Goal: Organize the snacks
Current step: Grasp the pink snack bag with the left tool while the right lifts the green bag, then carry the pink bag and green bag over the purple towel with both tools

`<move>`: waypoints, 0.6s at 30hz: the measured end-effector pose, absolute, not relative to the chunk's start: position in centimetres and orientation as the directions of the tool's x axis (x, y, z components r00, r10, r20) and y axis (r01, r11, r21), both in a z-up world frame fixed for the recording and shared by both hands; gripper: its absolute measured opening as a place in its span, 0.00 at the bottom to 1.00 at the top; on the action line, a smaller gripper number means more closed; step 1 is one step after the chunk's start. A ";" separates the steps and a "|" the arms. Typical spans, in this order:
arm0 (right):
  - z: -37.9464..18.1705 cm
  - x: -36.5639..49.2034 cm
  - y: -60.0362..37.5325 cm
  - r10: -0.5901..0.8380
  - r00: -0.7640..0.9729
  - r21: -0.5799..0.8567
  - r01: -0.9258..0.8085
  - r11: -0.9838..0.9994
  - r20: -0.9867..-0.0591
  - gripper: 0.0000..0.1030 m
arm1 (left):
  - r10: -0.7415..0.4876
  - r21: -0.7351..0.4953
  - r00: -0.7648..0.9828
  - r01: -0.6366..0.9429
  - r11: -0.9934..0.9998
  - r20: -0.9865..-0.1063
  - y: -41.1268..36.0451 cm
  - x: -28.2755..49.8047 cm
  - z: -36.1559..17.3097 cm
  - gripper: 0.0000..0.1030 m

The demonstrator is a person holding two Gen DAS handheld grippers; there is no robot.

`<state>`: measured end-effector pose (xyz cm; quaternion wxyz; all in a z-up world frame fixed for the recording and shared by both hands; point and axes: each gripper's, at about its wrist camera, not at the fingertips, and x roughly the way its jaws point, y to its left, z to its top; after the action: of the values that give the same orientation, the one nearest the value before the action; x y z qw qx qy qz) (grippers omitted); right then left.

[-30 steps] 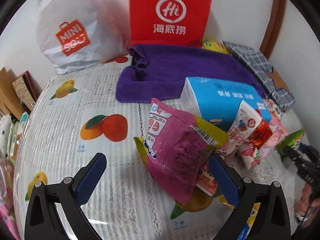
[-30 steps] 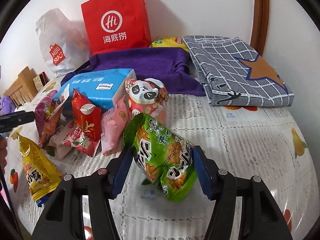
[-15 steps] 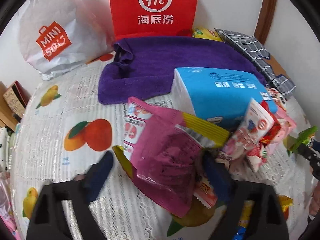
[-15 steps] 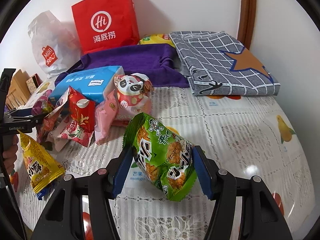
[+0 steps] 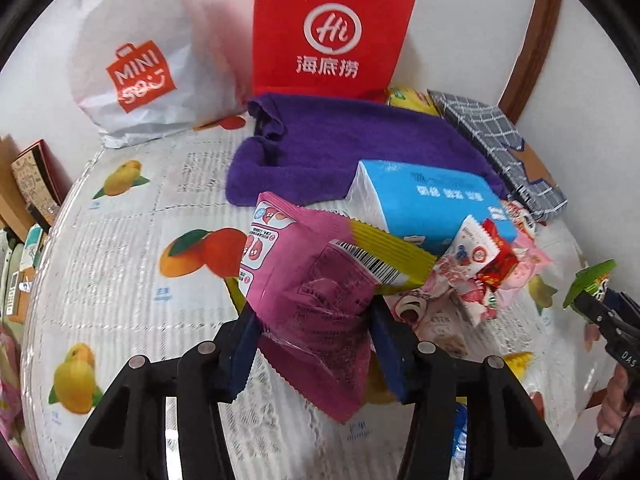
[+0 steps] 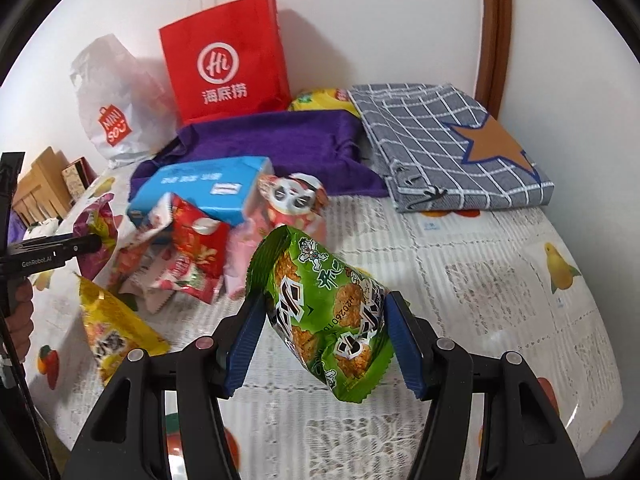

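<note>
Left gripper (image 5: 316, 344) has closed in, still closing on pink bag (image 5: 316, 296); right gripper (image 6: 324, 340) clamps green bag (image 6: 324, 304); slick foil may slip.

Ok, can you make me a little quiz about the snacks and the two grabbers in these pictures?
1. True or false: the right gripper is holding a green snack bag.
2. Which thing lies right behind the blue tissue pack? A) a purple towel B) a wooden bowl C) a glass bottle
3. Fill in: the snack bag between the fingers of the left gripper is mostly ____.

Key
1. True: both blue pads press on it.
2. A: the towel is spread in front of the red paper bag.
3. Pink: the pink snack bag sits between the jaws while they are closing.
</note>
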<state>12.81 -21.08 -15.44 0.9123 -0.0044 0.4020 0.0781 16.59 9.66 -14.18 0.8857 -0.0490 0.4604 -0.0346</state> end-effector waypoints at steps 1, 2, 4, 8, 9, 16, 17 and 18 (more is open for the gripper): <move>-15.1 12.7 -20.7 0.147 0.668 0.056 -0.156 0.986 -0.729 0.59 | -0.108 -0.123 0.575 0.012 0.992 -0.811 9.8 16.3 -13.8 0.49; -14.9 12.6 -20.4 0.151 0.670 0.055 -0.163 0.985 -0.727 0.59 | -0.112 -0.129 0.578 0.012 0.992 -0.809 9.9 16.1 -13.4 0.49; -14.3 12.7 -19.7 0.169 0.670 0.058 -0.185 0.981 -0.723 0.59 | -0.122 -0.139 0.585 0.016 0.990 -0.802 9.8 15.6 -12.6 0.49; -12.9 12.9 -18.4 0.209 0.680 0.067 -0.230 0.971 -0.703 0.59 | -0.137 -0.155 0.595 0.022 0.988 -0.792 9.2 15.1 -11.3 0.49; -12.5 13.1 -18.0 0.217 0.682 0.067 -0.239 0.969 -0.699 0.59 | -0.146 -0.162 0.597 0.027 0.986 -0.789 9.0 15.1 -11.1 0.49; -10.0 15.1 -16.0 0.254 0.686 0.077 -0.278 0.957 -0.682 0.58 | -0.167 -0.170 0.613 0.054 0.984 -0.773 7.3 16.2 -9.0 0.49; -9.7 15.4 -15.7 0.258 0.687 0.075 -0.284 0.956 -0.679 0.58 | -0.174 -0.176 0.614 0.057 0.983 -0.770 7.1 16.6 -8.7 0.49; -9.3 15.8 -15.4 0.259 0.690 0.072 -0.288 0.955 -0.676 0.58 | -0.179 -0.181 0.615 0.059 0.982 -0.768 7.0 16.9 -8.4 0.49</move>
<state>15.81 -15.44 -9.33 0.9189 -0.0201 0.3648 0.1489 16.92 7.02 -8.38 0.8959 -0.0690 0.4337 -0.0664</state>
